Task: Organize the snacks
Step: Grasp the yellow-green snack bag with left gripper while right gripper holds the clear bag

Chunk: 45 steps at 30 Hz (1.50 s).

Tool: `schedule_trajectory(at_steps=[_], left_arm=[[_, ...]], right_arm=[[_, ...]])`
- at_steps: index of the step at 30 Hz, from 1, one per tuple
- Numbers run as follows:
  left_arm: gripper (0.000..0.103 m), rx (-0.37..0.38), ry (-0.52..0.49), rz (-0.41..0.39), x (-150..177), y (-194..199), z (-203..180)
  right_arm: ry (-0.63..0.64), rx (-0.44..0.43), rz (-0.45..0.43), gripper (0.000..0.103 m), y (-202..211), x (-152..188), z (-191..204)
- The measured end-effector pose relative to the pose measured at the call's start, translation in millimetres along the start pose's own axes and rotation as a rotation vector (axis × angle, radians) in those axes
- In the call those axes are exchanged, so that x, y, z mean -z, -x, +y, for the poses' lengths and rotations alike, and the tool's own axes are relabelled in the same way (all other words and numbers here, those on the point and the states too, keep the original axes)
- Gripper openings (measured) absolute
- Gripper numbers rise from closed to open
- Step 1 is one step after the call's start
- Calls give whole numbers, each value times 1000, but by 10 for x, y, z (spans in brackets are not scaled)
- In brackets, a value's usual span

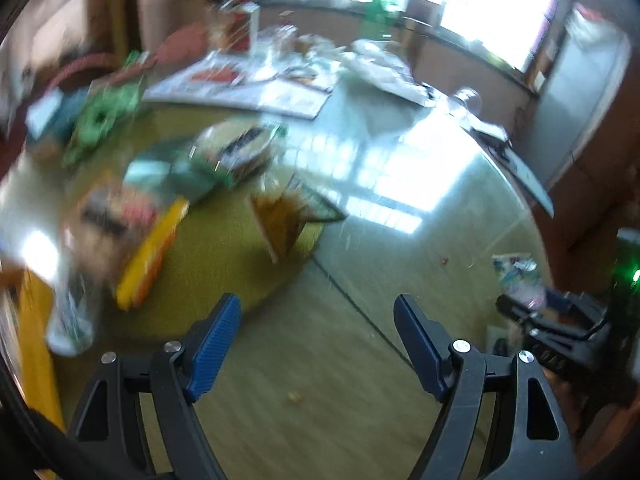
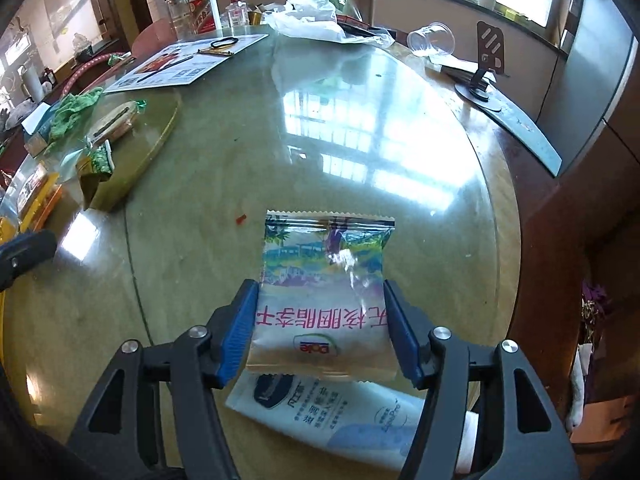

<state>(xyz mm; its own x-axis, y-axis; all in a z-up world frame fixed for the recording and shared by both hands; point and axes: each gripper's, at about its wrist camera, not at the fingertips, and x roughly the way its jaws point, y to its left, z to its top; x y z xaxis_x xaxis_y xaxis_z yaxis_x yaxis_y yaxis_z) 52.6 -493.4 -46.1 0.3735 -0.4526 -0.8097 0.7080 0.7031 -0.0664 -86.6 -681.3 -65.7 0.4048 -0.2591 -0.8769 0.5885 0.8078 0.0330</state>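
Silvery foil is showing on the Dole snack packet (image 2: 326,296), which the right hand-held gripper (image 2: 322,330) is clamping by its two long edges between blue-padded fingers (image 2: 239,332); the packet is sticking out toward the far side, held above the glossy green worktop (image 2: 360,140). A white tube (image 2: 340,420) is lying on the worktop just under the packet's near end. At the far left, a round olive mat (image 2: 156,120) is carrying a sandwich-style snack in clear wrap (image 2: 114,122) and a green-and-gold pouch (image 2: 96,164). Further back a printed sheet (image 2: 180,64), a crumpled plastic bag (image 2: 316,20) and a tipped clear cup (image 2: 432,38) are sitting near the far edge.

The left hand-held gripper (image 1: 318,332) is hanging with its fingers (image 1: 216,344) wide apart and nothing between them, over bare worktop (image 1: 392,176). That view is blurred; a heap of snack packs (image 1: 152,200) is lying at the left, partly on the olive mat (image 1: 224,248).
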Motion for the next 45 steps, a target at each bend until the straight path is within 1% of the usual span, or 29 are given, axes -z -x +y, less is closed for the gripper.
schedule_trajectory(at_steps=[2, 4, 9, 12, 13, 16, 18, 19, 22, 24, 27, 30, 34, 36, 38, 40, 41, 42, 43, 44, 45], left_arm=[[79, -40, -60, -20, -75, -23, -47], [79, -34, -97, -33, -163, -62, -73], [79, -61, -199, -71, -390, -188, -121], [79, -127, -223, -68, -517, -354, -53], [79, -121, -219, -61, -544, -396, -26], [79, -64, -194, 26, -610, -593, 80], [79, -45, -172, 78, -610, -684, 105], [78, -28, -165, 87, -595, -693, 97], [79, 66, -151, 122, -539, -642, 11], [79, 92, -172, 115, -526, -596, -68], [79, 53, -227, 106, -528, -580, -147], [79, 16, -216, 98, -566, -621, -140], [79, 31, -237, 64, -603, -531, -175], [79, 64, -241, 40, -630, -443, -215], [79, 79, -248, 29, -643, -431, -283], [78, 43, -270, 43, -644, -518, -364], [75, 23, -293, 64, -627, -598, -405], [68, 5, -306, 81, -603, -661, -422], [53, -12, -314, 97, -584, -706, -425], [43, -6, -316, 106, -548, -720, -418], [39, 7, -306, 116, -510, -713, -391]], right_arm=[[3, 0, -7, 64, -6, 0, -23], [4, -4, 2, 64, -8, -12, -45], [10, -3, -6, 64, -10, -6, -57], [12, -3, -3, 64, -8, -8, -51], [13, -3, -3, 64, -6, -6, -46], [13, -6, -1, 64, -9, -10, -51], [14, -4, -1, 64, -14, -11, -52], [14, -4, -2, 64, -14, -10, -50], [17, -4, -2, 64, -19, -13, -47], [17, -4, -4, 64, -20, -7, -45], [15, -1, -1, 64, -21, -3, -43], [16, 0, -2, 64, -17, 5, -30], [19, -1, 2, 64, -18, -2, -32], [22, -3, 4, 64, -16, 3, -34], [21, -3, 5, 64, -15, -3, -29], [19, 0, 5, 64, -16, -4, -26], [19, 0, 7, 64, -15, -2, -24], [21, -2, 9, 64, -13, -1, -22], [22, -3, 11, 64, -11, -1, -23], [23, -5, 13, 64, -9, 2, -26], [23, -4, 15, 64, -5, 8, -26]])
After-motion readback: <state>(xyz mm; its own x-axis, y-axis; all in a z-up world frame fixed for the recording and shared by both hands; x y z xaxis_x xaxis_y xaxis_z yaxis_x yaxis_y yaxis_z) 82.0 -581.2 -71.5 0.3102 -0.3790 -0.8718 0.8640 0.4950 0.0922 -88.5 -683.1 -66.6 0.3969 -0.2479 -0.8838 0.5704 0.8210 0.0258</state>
